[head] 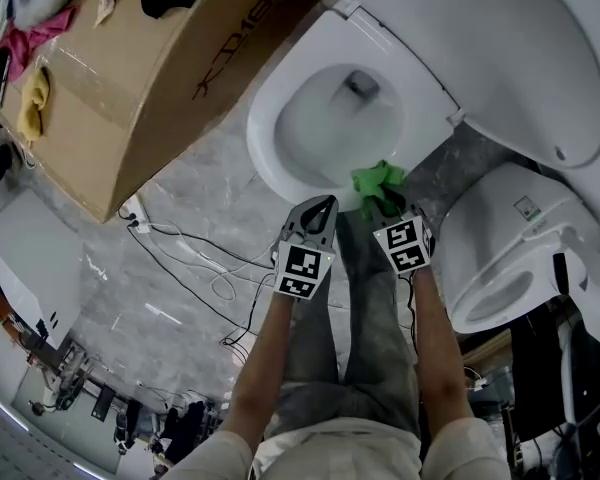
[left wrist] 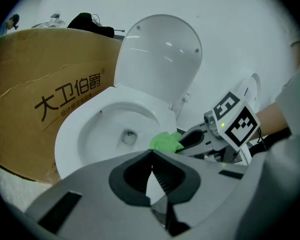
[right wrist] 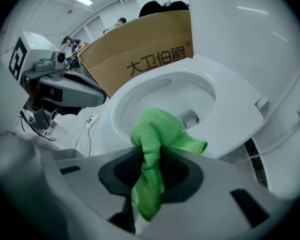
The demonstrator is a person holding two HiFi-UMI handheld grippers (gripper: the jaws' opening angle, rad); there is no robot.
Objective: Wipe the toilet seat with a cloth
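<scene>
The white toilet seat (head: 280, 88) rings the open bowl, with its lid (head: 510, 38) raised behind. A green cloth (head: 378, 181) is bunched at the seat's near right rim; my right gripper (head: 390, 204) is shut on it. The right gripper view shows the cloth (right wrist: 157, 134) pinched between the jaws and hanging over the seat (right wrist: 230, 109). My left gripper (head: 323, 206) hovers just in front of the seat's near rim, jaws together with nothing in them. In the left gripper view the cloth (left wrist: 165, 142) lies on the seat (left wrist: 70, 139) beside the right gripper (left wrist: 190, 139).
A large cardboard box (head: 130, 88) stands close against the toilet's left side. A second white toilet (head: 510, 258) sits at the right. Cables (head: 195, 258) trail across the grey marble floor in front, near the person's legs (head: 365, 338).
</scene>
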